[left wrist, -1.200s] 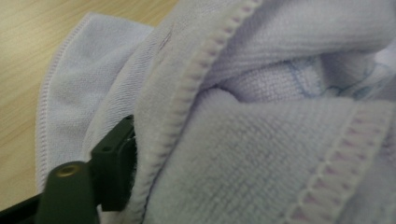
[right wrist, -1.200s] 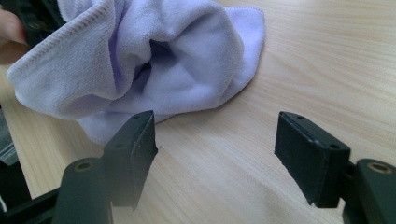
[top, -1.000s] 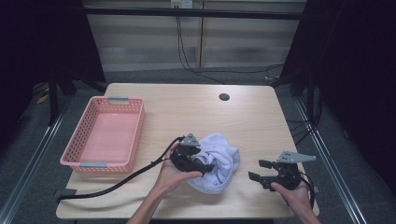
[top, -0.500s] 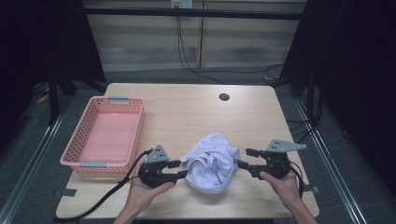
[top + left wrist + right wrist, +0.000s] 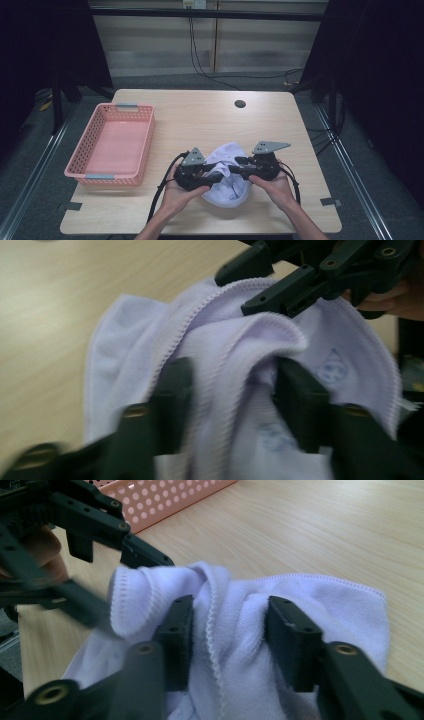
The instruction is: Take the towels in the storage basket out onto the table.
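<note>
Wooden table [image 5: 200, 125], both fingers closing on towel [image 5: 227, 187]

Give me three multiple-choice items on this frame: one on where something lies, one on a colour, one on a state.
1. Where does the basket stand on the table?
A. at its left side
B. at its right side
C. on top of the cloth

2. What colour is the cloth?
A. dark green
B. pale lilac-white
C. red

3. What is inside the basket?
A. the cloth
B. a bottle
C. nothing

Answers:
1 A: the high view shows it by the left edge, apart from the cloth.
2 B: the folds look pale lilac-white between the jaws of the left hand-held gripper and the right hand-held gripper, which have just been closing around it.
3 C: its pink floor lies bare.
</note>
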`<state>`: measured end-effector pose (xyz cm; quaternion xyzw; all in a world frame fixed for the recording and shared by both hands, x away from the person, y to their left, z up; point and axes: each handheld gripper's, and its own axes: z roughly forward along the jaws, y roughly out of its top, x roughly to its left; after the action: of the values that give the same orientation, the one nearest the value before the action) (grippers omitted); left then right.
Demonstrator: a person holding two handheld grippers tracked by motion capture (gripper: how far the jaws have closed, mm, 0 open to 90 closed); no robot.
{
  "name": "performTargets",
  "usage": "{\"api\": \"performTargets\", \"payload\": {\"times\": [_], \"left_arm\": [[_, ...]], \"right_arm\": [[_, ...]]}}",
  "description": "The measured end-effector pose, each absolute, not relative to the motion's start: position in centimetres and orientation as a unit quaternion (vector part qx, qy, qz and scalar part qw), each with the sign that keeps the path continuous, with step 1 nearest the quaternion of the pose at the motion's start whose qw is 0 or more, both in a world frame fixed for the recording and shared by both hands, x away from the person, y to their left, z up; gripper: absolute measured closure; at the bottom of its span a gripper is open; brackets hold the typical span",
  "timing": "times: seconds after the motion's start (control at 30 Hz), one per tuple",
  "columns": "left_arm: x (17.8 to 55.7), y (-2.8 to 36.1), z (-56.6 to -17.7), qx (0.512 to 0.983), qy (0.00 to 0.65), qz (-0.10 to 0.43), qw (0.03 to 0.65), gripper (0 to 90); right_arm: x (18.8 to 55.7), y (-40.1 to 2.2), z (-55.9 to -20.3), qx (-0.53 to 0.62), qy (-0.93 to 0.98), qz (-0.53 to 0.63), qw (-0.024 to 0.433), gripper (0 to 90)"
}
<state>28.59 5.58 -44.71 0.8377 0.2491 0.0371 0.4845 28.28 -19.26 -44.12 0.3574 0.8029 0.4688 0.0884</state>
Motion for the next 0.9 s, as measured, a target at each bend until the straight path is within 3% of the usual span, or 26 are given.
{"api": "performTargets", "payload": {"times": [0.07, 0.1, 0.17, 0.6, 0.73, 0.9], "left_arm": [[28.9, 5.8, -44.8, 0.831, 0.25, 0.017, 0.496, 70.9], [29.1, 6.2, -44.7, 0.828, 0.253, 0.015, 0.5, 72.7], [29.4, 7.4, -44.2, 0.811, 0.265, -0.001, 0.521, 74.7], [30.5, 11.6, -41.6, 0.771, 0.31, 0.03, 0.556, 76.5], [31.2, 11.9, -38.9, 0.769, 0.298, 0.051, 0.563, 76.5], [33.8, 11.9, -33.6, 0.758, 0.295, 0.089, 0.575, 76.6]], "right_arm": [[28.2, -19.4, -44.1, 0.36, 0.801, 0.468, 0.094, 68.6], [28.2, -20.1, -43.8, 0.365, 0.795, 0.475, 0.096, 77.0], [28.1, -20.8, -43.5, 0.376, 0.785, 0.482, 0.099, 79.8], [28.9, -26.9, -40.2, 0.454, 0.699, 0.524, 0.175, 83.1], [29.4, -27.5, -38.9, 0.459, 0.683, 0.538, 0.183, 83.2], [32.3, -27.2, -34.5, 0.462, 0.657, 0.557, 0.21, 83.6]]}}
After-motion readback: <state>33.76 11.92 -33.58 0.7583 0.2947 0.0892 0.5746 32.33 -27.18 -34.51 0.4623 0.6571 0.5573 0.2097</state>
